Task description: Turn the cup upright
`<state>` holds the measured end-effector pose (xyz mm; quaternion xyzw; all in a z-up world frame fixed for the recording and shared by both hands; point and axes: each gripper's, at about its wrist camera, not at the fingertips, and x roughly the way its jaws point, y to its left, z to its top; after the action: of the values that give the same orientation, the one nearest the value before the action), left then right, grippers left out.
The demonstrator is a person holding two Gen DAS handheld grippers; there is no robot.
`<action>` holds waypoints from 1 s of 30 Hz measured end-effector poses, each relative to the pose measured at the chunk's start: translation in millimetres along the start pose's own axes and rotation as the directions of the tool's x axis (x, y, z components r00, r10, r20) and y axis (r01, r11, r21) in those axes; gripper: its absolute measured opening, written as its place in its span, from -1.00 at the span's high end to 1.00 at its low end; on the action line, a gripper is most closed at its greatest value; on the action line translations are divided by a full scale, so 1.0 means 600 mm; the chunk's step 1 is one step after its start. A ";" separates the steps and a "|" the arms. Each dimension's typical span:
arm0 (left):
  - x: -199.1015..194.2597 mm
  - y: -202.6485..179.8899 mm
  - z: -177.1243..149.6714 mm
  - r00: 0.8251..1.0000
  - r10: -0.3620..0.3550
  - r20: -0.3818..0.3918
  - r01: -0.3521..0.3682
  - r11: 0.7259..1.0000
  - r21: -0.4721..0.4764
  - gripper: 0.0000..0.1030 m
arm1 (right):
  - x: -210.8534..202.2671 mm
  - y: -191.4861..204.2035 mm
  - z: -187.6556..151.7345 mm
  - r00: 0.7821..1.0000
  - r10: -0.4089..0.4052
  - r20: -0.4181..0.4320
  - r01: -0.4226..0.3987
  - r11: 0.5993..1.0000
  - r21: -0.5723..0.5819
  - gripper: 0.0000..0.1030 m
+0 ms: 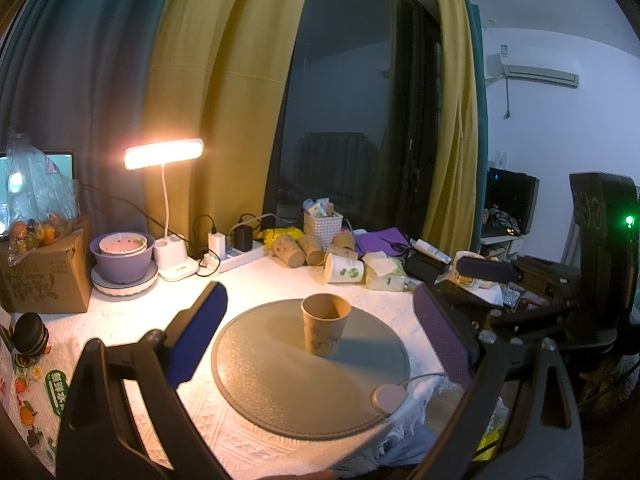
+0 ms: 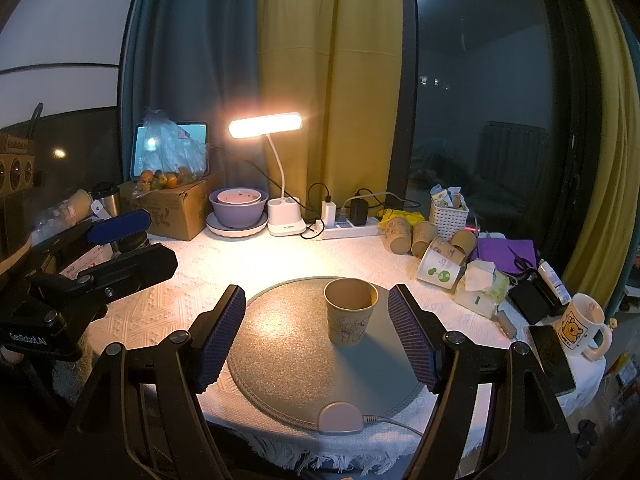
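Note:
A brown paper cup (image 1: 325,324) stands upright, mouth up, on the round grey mat (image 1: 280,380); it also shows in the right wrist view (image 2: 350,310) on the mat (image 2: 288,356). My left gripper (image 1: 320,328) is open and empty, its blue pads wide apart, the cup between and beyond them. My right gripper (image 2: 316,330) is open and empty, its pads either side of the cup without touching it. The right gripper also shows at the right of the left wrist view (image 1: 486,270), and the left gripper at the left of the right wrist view (image 2: 120,224).
Several paper cups (image 2: 424,236) lie on their sides at the back right by a white basket (image 2: 448,214). A lit desk lamp (image 2: 266,126), power strip (image 2: 352,228), purple bowl (image 2: 238,208) and cardboard box (image 2: 176,208) stand at the back. A mug (image 2: 582,326) and phone (image 2: 550,356) sit right.

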<state>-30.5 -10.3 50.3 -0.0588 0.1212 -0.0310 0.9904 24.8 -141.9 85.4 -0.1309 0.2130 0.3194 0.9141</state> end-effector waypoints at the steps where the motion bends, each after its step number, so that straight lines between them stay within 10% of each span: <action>1: 0.000 0.001 0.000 1.000 0.000 -0.001 0.000 1.000 0.000 -0.84 | 0.000 0.000 0.000 1.000 -0.001 0.000 0.001 1.000 0.001 -0.49; 30: 0.001 -0.011 0.000 1.000 -0.014 -0.002 0.014 1.000 0.014 -0.84 | 0.000 0.002 0.000 1.000 0.000 0.000 0.000 1.000 0.002 -0.49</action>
<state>-30.0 -16.6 51.1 -0.0528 0.1214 -0.0390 0.9904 24.2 -141.0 85.0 -0.1302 0.2134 0.3191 0.9142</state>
